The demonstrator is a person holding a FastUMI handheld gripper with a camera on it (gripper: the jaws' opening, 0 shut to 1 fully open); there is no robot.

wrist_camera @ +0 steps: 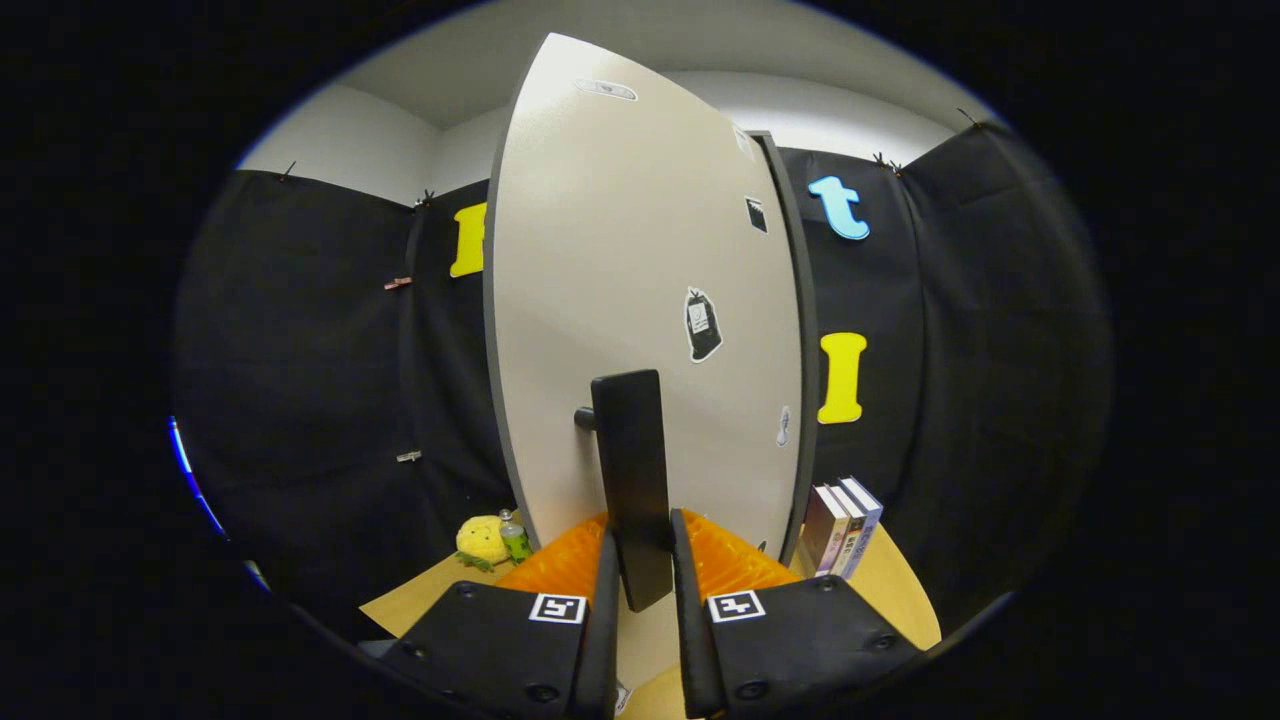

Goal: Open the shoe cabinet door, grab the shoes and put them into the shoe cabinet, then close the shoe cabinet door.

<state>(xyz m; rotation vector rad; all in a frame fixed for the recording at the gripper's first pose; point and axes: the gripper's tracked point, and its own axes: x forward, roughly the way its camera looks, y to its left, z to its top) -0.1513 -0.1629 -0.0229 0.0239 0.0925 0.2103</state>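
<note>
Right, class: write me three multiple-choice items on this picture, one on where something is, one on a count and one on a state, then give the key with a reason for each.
1. Where does the black door handle sit?
A. between the fingers
B. far beyond the fingers
C. beside the books

2. How many books stand to the right of the cabinet door?
A. one
B. three
C. six

3. What is the gripper doing?
A. open, well away from the door
B. shut on a bottle
C. closed on the handle

Key: 1 A, the handle runs down into the gap between both fingers. 2 B, three spines stand side by side. 3 C, both fingers press against the handle's sides.
</note>
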